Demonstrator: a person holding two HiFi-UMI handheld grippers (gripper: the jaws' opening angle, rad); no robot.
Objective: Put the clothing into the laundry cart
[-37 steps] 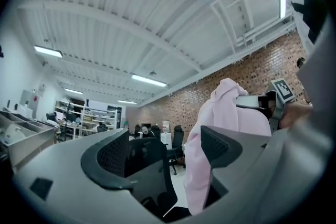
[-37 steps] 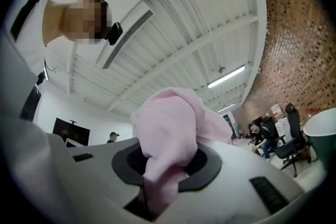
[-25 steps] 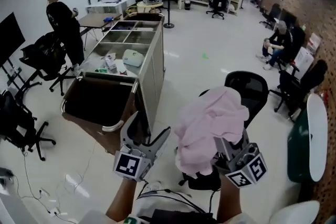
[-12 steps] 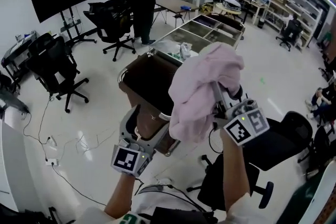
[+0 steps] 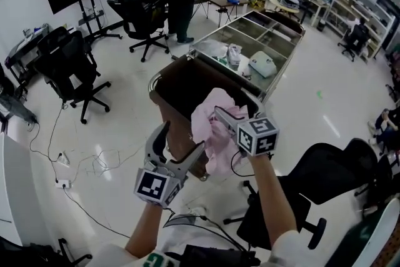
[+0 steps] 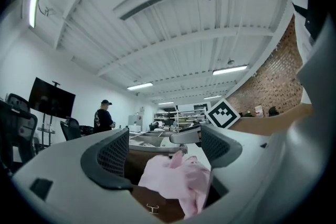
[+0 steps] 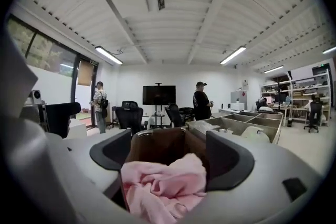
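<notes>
Garment at cart rim, right gripper jaws just opening around it, left gripper spread, empty; drop nearly done, cloth not fully in.

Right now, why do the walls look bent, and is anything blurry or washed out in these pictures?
Head view: the wide lens bows the room, and the glossy floor carries pale glare streaks. Left gripper view: black corners ring the picture; the mosaic patch on top was added afterwards. Right gripper view: the window is washed out, and the close pink garment looks soft.
</notes>
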